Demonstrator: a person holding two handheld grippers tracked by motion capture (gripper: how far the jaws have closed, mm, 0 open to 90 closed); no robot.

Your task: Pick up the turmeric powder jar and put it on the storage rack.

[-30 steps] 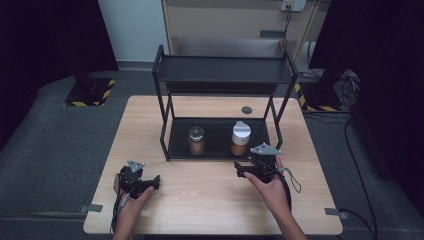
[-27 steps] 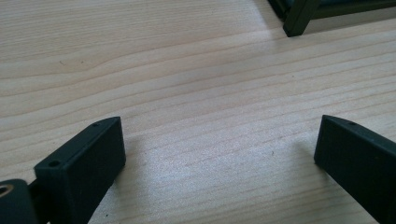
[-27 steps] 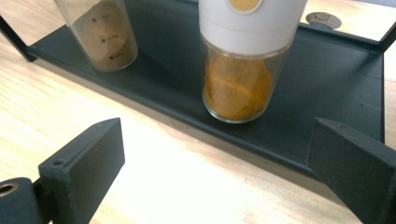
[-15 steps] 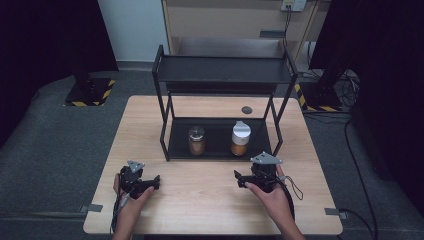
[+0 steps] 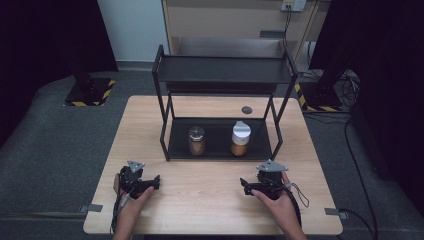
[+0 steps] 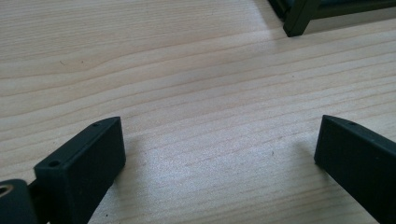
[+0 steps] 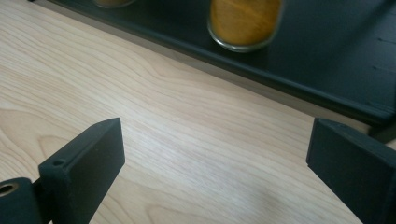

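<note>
The room is dim, with a grey carpeted floor (image 5: 55, 145), dark curtains at both sides and a pale wall panel at the far end. Yellow-and-black striped foot plates lie on the floor at far left and far right. In the middle stands a light wooden worktop (image 5: 210, 195), its grain running left to right. On its far half sits a black two-tier metal rack (image 5: 222, 75). The rack's lower tray holds two jars: a white-lidded jar (image 5: 240, 138) of orange powder toward the right, and a darker-lidded jar (image 5: 196, 140) just left of it, the two apart. A small dark disc (image 5: 246, 109) lies on the worktop behind the rack. Near the front edge, the left claw (image 5: 152, 181) rests low over bare wood at the left, jaws spread wide and holding nothing. The right claw (image 5: 244, 185) sits at the right, also wide open and empty, the white-lidded jar beyond it.
</note>
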